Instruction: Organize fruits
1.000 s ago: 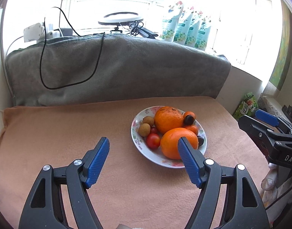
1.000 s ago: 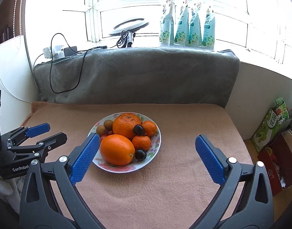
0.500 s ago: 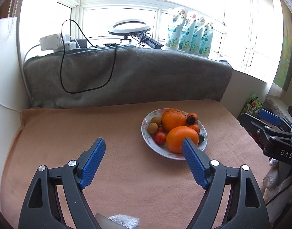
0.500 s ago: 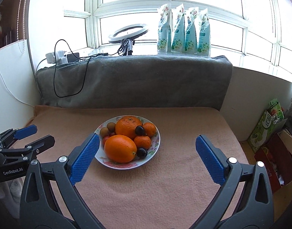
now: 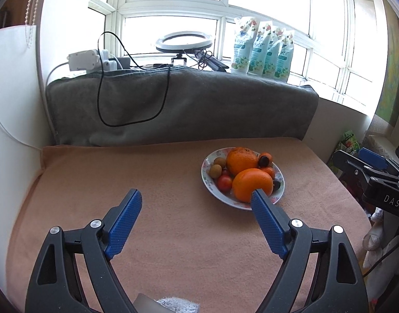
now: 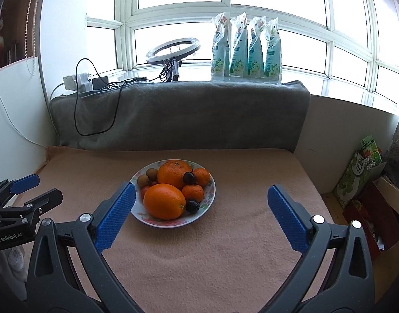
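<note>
The left hand-held gripper [image 5: 197, 198] is hovering with nothing between its jaws, which are opening, and the right hand-held gripper [image 6: 200, 193] is hanging wide and empty too. All the fruit is sitting heaped on the floral plate [image 6: 210, 195] in the middle of the peach-covered surface [image 5: 147, 177]. The pile is looking crowded, so nudging the big front orange [image 6: 164, 201] could be sending the small dark plum [image 6: 192, 206] at the rim rolling off.
</note>
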`<state>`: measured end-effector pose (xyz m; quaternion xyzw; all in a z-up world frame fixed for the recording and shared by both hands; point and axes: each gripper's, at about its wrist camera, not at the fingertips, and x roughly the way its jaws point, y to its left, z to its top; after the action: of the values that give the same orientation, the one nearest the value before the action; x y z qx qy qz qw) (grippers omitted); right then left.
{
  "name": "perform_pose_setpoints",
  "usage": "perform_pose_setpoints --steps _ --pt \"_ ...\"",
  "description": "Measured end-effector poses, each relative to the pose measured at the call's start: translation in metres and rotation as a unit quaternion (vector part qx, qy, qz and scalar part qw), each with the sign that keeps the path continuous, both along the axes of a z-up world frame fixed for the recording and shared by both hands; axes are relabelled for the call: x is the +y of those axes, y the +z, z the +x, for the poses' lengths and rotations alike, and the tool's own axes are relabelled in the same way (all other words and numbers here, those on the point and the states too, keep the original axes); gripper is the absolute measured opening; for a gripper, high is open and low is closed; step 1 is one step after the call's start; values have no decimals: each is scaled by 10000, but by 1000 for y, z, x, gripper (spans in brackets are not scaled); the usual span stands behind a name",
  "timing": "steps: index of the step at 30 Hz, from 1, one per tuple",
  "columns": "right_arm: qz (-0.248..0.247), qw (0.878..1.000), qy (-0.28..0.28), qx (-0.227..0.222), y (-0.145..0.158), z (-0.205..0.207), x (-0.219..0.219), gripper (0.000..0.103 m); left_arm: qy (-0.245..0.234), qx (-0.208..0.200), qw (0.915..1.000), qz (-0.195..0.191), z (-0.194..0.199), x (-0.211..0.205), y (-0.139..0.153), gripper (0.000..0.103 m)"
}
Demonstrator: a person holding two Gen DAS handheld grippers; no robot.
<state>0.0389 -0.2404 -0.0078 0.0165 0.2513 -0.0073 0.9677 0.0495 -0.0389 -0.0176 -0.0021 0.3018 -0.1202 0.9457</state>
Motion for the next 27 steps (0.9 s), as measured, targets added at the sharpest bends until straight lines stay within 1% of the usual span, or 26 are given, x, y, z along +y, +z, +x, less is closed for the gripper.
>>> perform_pose_setpoints --steps 27 --pt "-60 10000 36 -62 2 -10 5 103 55 -97 9999 -54 -10 5 4 86"
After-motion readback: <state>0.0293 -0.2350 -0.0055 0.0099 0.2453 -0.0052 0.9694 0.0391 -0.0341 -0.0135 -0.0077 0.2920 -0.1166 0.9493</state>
